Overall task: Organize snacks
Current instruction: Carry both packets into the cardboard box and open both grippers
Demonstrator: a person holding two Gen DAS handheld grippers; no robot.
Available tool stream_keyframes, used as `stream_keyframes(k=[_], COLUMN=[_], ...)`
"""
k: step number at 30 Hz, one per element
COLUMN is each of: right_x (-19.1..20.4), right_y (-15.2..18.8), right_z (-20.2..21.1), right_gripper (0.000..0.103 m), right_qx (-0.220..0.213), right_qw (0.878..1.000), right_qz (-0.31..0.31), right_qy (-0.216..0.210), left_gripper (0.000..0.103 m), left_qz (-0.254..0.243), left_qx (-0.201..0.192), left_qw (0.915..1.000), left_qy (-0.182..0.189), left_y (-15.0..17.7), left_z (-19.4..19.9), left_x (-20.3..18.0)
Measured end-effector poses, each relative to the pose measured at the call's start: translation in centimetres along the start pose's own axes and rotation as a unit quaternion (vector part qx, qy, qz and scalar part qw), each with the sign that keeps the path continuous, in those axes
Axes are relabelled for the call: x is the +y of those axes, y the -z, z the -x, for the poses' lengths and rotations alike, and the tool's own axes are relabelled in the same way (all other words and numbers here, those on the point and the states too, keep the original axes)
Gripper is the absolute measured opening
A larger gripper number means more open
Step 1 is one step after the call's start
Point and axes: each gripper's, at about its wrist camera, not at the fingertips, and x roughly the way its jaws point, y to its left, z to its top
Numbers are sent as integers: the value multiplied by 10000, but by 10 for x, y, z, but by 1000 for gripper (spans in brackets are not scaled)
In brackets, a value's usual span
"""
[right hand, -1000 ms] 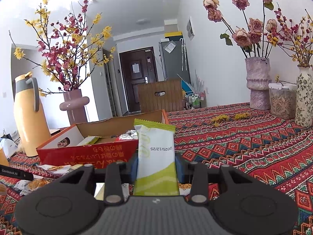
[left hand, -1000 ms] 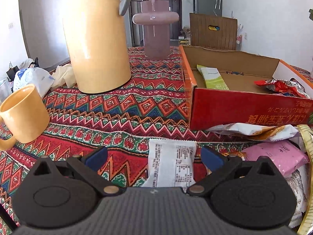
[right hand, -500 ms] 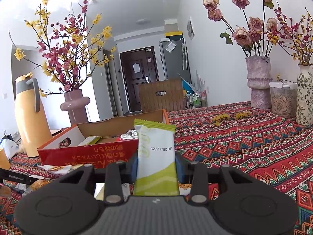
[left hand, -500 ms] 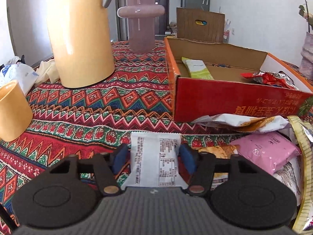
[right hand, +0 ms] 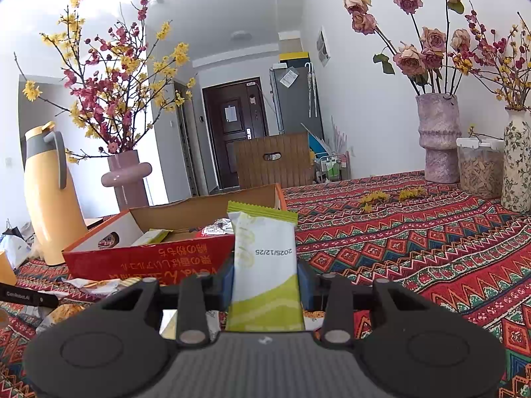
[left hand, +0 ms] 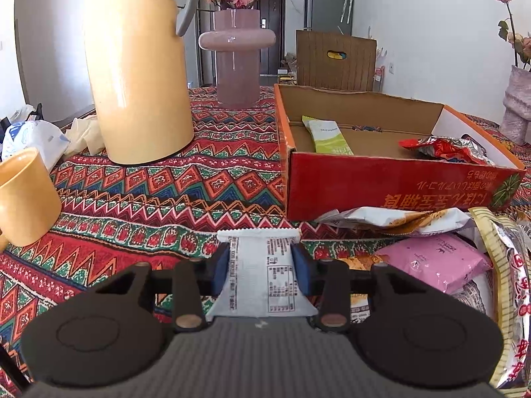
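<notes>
The left gripper [left hand: 261,267] has its two blue pads [left hand: 220,267] pressed against the sides of a small white snack packet with black print [left hand: 262,275]. One second ago these pads were wide apart with the packet lying loose between them; now they pinch it tight, and the packet stands up off the red zigzag tablecloth [left hand: 172,185]. The right gripper [right hand: 265,280] still squeezes a tall white and green snack packet with a date printed on it [right hand: 265,265], just as it did before, and it has hardly moved.

Past the left gripper, to the right, sits a red cardboard box with an open top [left hand: 391,185]. Inside it, a green and white packet [left hand: 327,134] lies near the left wall, and a shiny red crinkly packet [left hand: 444,147] lies at the right end. In front of the box is a pile of loose snacks: a white and orange bag [left hand: 398,220] touching the box front, a pink packet [left hand: 434,262] just below it, and a long yellow-edged bag with red writing [left hand: 507,282] at the far right.

On the left of the table stands a tall yellow jug with a grey handle [left hand: 139,66], with a yellow mug [left hand: 26,195] nearer the camera. Behind the jug is a pink vase with a fat ring around it [left hand: 237,56].

In the right view, the same box [right hand: 149,258] is to the left of the held packet. A clear tub with brown bits inside [right hand: 479,169] stands between two flower vases far to the right.
</notes>
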Motion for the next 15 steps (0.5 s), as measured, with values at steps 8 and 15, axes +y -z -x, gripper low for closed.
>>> stream_keyframes(k=[8,15], right_x=[1,6], right_y=[0,-11], right_z=[1,8], right_gripper=[37,37], right_qx=[5,-82], right_qw=[10000,9998], right_qz=[78,166], right_qy=[6,-88], left_gripper=[41,41], left_qz=[38,164], left_qx=[-399,-722], left_qw=[9992,9972], left_qy=[-18,71], left_y=[-10,-22], left_z=[22,39], left_x=[-1,-4])
